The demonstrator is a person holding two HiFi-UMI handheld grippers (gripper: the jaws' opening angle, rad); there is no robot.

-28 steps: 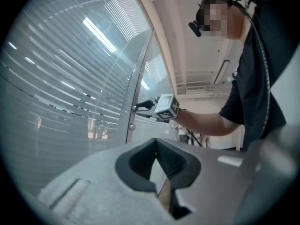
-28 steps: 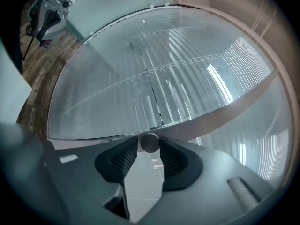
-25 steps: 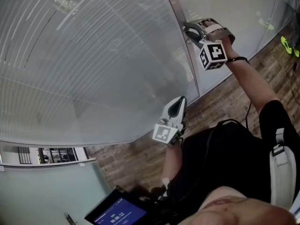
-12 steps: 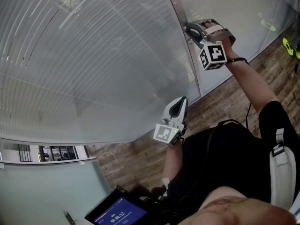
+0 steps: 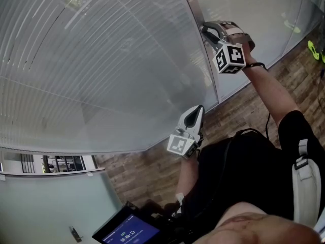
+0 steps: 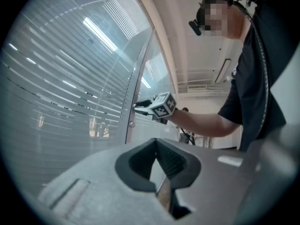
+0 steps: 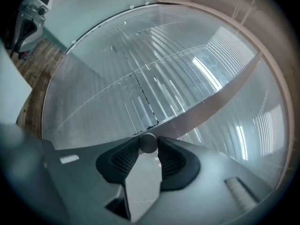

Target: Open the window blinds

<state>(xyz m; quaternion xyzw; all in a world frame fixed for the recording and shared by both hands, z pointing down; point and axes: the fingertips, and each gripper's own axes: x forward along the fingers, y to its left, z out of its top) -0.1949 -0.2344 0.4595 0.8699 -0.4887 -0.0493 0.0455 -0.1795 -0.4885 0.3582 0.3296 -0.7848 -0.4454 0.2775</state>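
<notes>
- The right tool [image 7: 148, 149], raised to the beige vertical window post [image 5: 189, 4], has just been closing its jaws, and both pads pinch a small round grey knob [image 7: 148, 142].
- The white horizontal slatted blinds [image 5: 101, 60] fill the glass pane [image 5: 152, 131] left of that post, with thin gaps showing between the slats.
- The left tool [image 6: 157, 146] hangs lower beside the glass, its jaws together and empty.
</notes>
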